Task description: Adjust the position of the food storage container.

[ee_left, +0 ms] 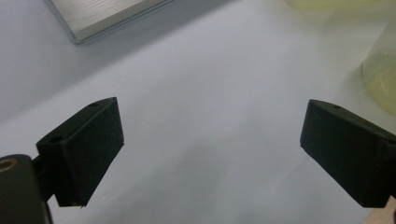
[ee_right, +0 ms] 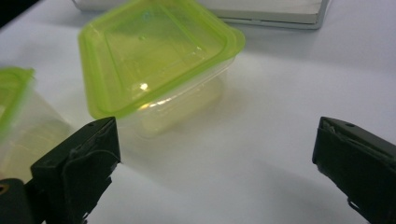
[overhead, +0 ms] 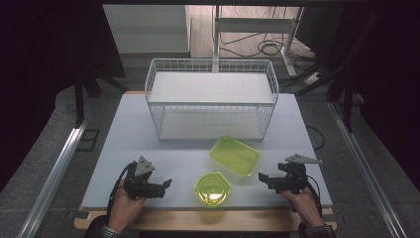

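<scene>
Two clear boxes with lime-green lids stand on the white table. The rectangular box (overhead: 235, 155) (ee_right: 159, 74) is in front of the wire basket, the round box (overhead: 212, 189) (ee_right: 14, 121) nearer the front edge. My left gripper (overhead: 167, 184) (ee_left: 212, 154) rests low at the front left, open and empty, pointing toward the round box, whose edge (ee_left: 380, 79) shows at the right of its view. My right gripper (overhead: 261, 177) (ee_right: 215, 172) sits at the front right, open and empty, facing the rectangular box.
A white wire basket (overhead: 211, 101) with a shelf stands at the back middle of the table (overhead: 124, 144); its base (ee_left: 100, 16) (ee_right: 271, 11) shows in both gripper views. Dark curtains and floor rails flank the table.
</scene>
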A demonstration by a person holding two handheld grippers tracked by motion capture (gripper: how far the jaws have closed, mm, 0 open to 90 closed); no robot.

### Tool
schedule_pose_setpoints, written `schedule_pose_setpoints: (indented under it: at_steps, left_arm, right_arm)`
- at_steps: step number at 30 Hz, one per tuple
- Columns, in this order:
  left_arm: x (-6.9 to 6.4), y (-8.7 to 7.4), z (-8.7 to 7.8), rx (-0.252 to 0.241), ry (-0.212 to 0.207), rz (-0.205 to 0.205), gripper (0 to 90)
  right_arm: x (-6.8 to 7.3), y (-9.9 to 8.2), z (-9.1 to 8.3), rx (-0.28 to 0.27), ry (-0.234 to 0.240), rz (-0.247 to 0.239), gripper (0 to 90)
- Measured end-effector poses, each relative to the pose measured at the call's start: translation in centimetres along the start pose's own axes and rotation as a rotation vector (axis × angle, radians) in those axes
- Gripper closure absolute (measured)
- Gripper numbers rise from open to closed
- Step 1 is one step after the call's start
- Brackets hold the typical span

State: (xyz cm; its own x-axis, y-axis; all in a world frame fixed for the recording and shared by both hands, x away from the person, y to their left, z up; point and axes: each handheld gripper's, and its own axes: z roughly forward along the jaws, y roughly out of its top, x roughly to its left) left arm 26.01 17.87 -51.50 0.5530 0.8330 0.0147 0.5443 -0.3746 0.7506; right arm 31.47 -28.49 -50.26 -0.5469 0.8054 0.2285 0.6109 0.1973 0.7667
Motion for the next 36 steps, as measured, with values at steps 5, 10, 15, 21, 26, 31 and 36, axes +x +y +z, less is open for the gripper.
schedule_pose_setpoints:
  at_steps: [5,10,15,21,26,31,36]
  left_arm:
    - [-0.1,-0.2,0.4,0.004,0.003,0.017,4.7]
    - [-0.1,-0.1,0.4,0.014,-0.006,0.011,4.6]
    - [-0.2,-0.1,0.6,0.032,0.010,0.004,2.3]
    - [-0.4,0.2,0.5,0.035,-0.042,-0.020,1.1]
    - [-1.3,0.9,-0.1,0.013,-0.059,0.011,9.3]
    - [-2.6,1.8,-0.9,-0.009,-0.126,0.065,30.2]
    - [-3.9,2.7,-1.3,-0.030,-0.189,0.101,50.7]
  right_arm:
    - [0.5,-0.1,0.2,0.029,-0.025,-0.074,0.0]
    - [0.4,0.0,0.1,0.021,-0.020,-0.068,0.0]
    - [0.4,0.0,0.1,0.026,-0.036,-0.075,0.0]
    - [0.5,0.0,0.1,0.032,-0.041,-0.086,0.2]
    - [0.4,0.1,0.0,0.032,-0.053,-0.082,1.4]
    - [0.6,0.1,0.1,0.038,-0.057,-0.100,3.2]
    - [0.8,0.1,0.2,0.044,-0.063,-0.112,4.6]
